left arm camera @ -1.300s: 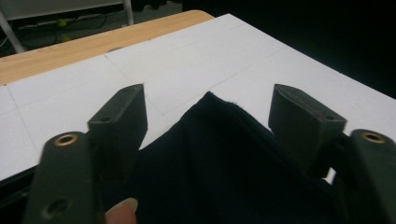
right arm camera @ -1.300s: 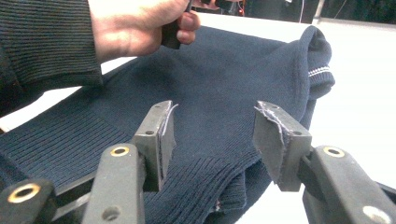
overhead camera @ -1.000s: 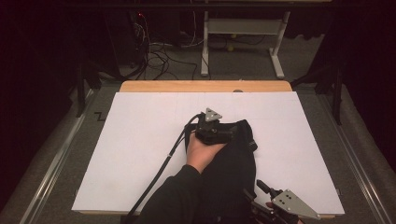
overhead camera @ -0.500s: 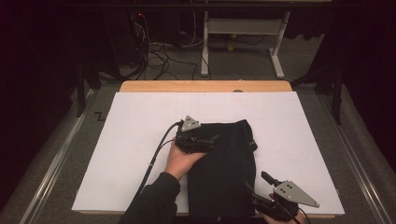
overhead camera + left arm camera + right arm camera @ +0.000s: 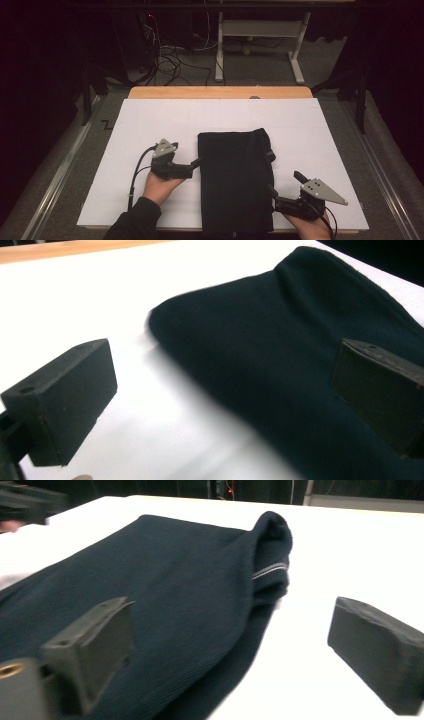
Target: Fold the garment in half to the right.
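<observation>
A dark folded garment (image 5: 235,180) lies flat on the white table cover (image 5: 145,125), reaching to the near edge. My left gripper (image 5: 194,166) rests at its left edge, open; its jaws have just been opening. In the left gripper view (image 5: 220,395) one jaw stands over the white cover, the other over the dark cloth (image 5: 280,355), and nothing is pinched. My right gripper (image 5: 286,184) sits at the garment's near right corner, open, its jaws also just opened. In the right gripper view (image 5: 232,650) the cloth (image 5: 165,580) lies loose under the left jaw.
A wooden strip (image 5: 220,92) edges the table's far side. Beyond it stand a metal table frame (image 5: 257,35) and floor cables (image 5: 170,57). Grey rails (image 5: 65,165) run along both sides. White cover lies bare left and right of the garment.
The left hand slid off the top of the garment to its left edge, its jaws wider. The right gripper drew out to the right and its jaws spread. The garment now lies flat.
</observation>
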`<state>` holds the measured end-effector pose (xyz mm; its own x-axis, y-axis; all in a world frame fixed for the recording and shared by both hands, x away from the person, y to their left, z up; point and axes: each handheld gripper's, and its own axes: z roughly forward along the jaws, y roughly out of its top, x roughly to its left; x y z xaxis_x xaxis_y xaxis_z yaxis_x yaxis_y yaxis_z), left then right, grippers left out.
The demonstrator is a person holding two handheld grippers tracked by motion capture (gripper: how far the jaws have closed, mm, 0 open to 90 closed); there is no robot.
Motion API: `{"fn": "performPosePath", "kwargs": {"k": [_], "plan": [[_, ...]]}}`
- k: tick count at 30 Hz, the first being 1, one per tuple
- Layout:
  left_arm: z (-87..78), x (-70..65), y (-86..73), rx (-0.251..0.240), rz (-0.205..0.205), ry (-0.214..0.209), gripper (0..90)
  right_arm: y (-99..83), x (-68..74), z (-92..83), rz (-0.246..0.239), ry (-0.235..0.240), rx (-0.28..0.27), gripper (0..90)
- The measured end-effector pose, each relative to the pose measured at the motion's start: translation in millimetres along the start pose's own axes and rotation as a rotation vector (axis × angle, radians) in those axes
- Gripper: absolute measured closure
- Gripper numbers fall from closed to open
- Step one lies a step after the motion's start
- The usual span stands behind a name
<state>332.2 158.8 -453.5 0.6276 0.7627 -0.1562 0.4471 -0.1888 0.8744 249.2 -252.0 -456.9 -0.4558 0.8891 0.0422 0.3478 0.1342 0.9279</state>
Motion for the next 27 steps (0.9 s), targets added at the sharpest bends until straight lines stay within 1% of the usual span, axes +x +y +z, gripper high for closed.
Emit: {"fn": "performPosePath", "kwargs": {"k": [3, 5, 7, 10, 12, 13, 14, 15, 16, 19, 20, 23, 27], "plan": [[-25.3, 7.0, -11.9, -0.019, 0.002, 0.024, 0.0, 3.2, -10.1, 2.7, -0.017, -0.014, -0.011, 0.2], [-40.2, 10.8, -16.8, -0.03, 0.009, 0.042, 0.0, 5.6, -17.1, 4.4, -0.021, -0.024, -0.018, 0.1], [-53.9, 13.7, -22.2, -0.047, 0.013, 0.068, 0.0, 7.9, -24.7, 6.4, -0.026, -0.047, -0.024, 0.1], [-67.5, 16.9, -31.3, -0.067, 0.014, 0.074, 0.0, 8.4, -34.7, 7.6, -0.018, -0.062, -0.021, 0.1], [-75.8, 19.6, -38.5, -0.088, 0.003, 0.079, 0.0, 7.1, -41.3, 6.4, -0.018, -0.07, -0.021, 0.1], [-79.2, 20.5, -41.7, -0.099, -0.001, 0.093, 0.0, 6.5, -43.4, 5.7, -0.021, -0.073, -0.022, 0.2], [-82.0, 21.6, -44.3, -0.11, -0.01, 0.099, 0.0, 5.5, -45.9, 4.5, -0.023, -0.079, -0.022, 0.2], [-84.4, 22.8, -46.8, -0.109, -0.025, 0.088, 0.0, 4.3, -48.4, 3.2, -0.026, -0.081, -0.025, 0.2], [-85.2, 22.8, -48.2, -0.107, -0.025, 0.085, 0.0, 2.7, -51.2, 0.8, -0.022, -0.084, -0.028, 0.2], [-83.7, 22.7, -51.6, -0.084, 0.021, 0.109, 0.0, -0.9, -55.4, -6.2, 0.002, -0.078, -0.053, 0.2], [-82.6, 24.1, -51.4, -0.085, 0.025, 0.118, 0.0, -1.4, -55.8, -8.8, 0.007, -0.072, -0.06, 0.2], [-81.4, 30.9, -49.7, -0.1, 0.002, 0.12, 0.0, -0.2, -53.8, -13.4, 0.006, -0.065, -0.082, 0.2], [-83.1, 30.2, -49.8, -0.102, 0.008, 0.12, 0.0, 0.6, -46.9, -13.5, -0.016, -0.054, -0.088, 0.2]]}}
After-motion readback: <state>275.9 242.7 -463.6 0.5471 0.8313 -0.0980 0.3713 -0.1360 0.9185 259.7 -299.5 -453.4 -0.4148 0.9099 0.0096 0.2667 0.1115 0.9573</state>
